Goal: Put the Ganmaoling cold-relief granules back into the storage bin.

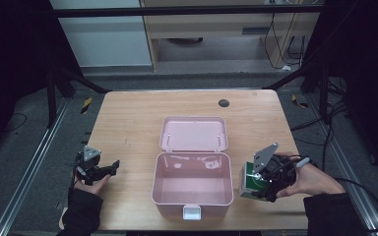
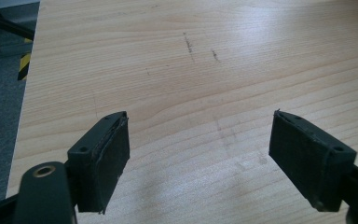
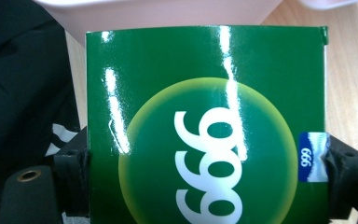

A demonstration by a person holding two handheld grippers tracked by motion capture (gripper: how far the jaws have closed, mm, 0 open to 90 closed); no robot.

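A: Your green box [image 3: 205, 121] looks like glossy printed card, with light streaking right across its face.

B: Yep, and your pink case [image 1: 193, 184] in the middle looks like smooth plastic with a soft sheen inside.

A: The table [image 2: 191, 70] under your left gripper is pale wood grain, lightly scuffed, semi-matt.

B: The pads [image 2: 114, 158] look like matt black rubber, slightly rough.

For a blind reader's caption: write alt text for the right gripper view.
A glossy green cardboard box printed with white numerals in a yellow-green circle is clamped between the two black pads of the right claw. Behind it stand the pale pink plastic case and the light wooden table.
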